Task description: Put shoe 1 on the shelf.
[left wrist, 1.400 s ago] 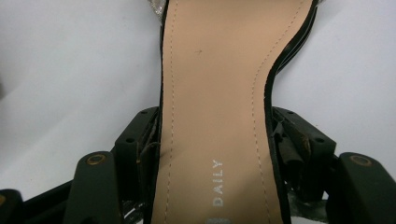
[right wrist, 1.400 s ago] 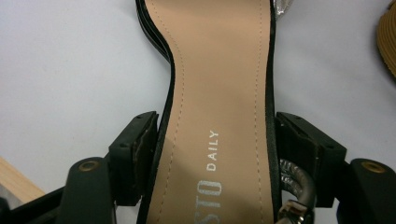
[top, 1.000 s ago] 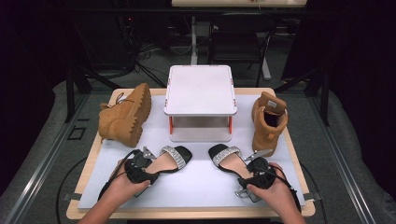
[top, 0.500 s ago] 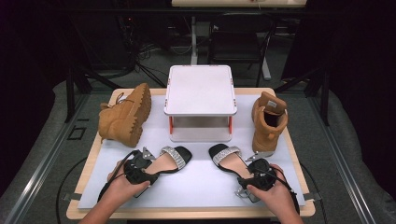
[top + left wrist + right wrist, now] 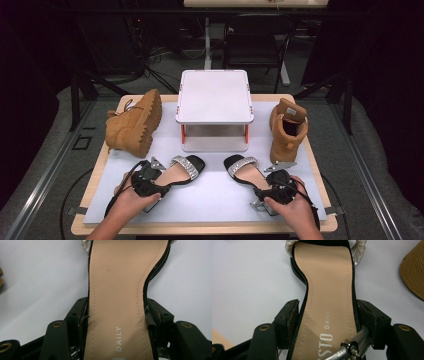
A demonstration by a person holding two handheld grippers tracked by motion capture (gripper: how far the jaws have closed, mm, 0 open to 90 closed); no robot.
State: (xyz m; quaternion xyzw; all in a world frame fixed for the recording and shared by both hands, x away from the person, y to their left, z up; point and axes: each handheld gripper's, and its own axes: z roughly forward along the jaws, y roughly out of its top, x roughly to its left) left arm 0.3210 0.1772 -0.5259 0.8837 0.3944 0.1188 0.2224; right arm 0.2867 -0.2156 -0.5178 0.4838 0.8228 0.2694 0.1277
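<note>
Each sandal's heel sits between its jaws, toe toward twelve o'clock: left gripper (image 5: 150, 179) clenches the left sandal (image 5: 184, 169), right gripper (image 5: 276, 186) the right sandal (image 5: 245, 169).

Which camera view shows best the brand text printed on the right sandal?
The right gripper view: the right sandal fills it, and the silver letters on its insole read partly "DAILY". The high view shows that sandal whole but too small to read any print.

You have two black open-toe sandals with silver glitter straps, a left one (image 5: 182, 169) and a right one (image 5: 246, 170), and two tan suede lace-up boots, one (image 5: 134, 122) on its side, one (image 5: 287, 130) upright. You also have one white square-topped stand (image 5: 214, 97).
</note>
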